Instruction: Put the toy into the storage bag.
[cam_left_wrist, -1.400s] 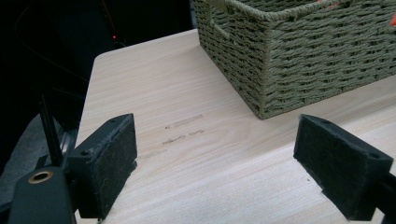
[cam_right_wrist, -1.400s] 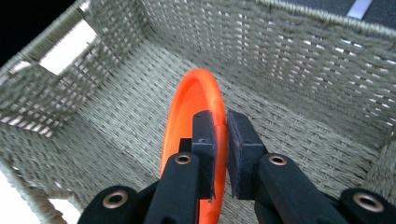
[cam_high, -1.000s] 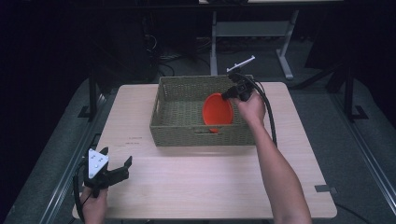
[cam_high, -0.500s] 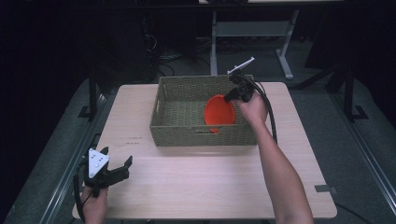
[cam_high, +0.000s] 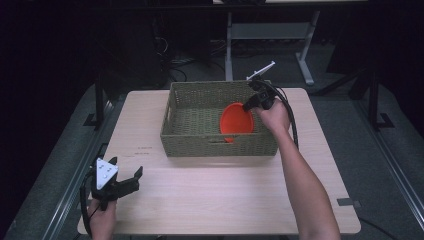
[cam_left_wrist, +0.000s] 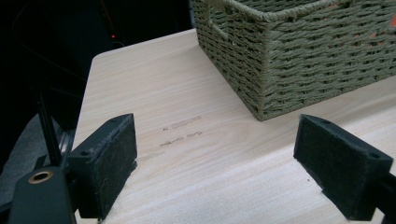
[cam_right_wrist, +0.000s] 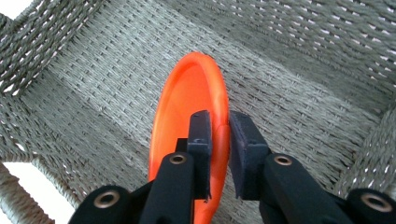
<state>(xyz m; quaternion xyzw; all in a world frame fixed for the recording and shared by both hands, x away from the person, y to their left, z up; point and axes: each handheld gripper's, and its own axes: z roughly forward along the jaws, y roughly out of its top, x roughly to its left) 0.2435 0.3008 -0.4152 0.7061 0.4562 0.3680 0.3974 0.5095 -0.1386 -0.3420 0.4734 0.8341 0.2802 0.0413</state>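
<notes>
The right gripper, its jaws just easing apart yet pinching the plate by its rim, stands it at the basket's 3 o'clock, while the left gripper waits wide open and empty at the table's 7 o'clock.

Counter: pale wood grain, rounded corners, faint printed marks near its left side
Floor: grey, dim, with metal rails along both sides
Behind: a white-legged table frame (its top out of view), tangled cables beneath
Light: falls on the counter; the surroundings stay dark
</notes>
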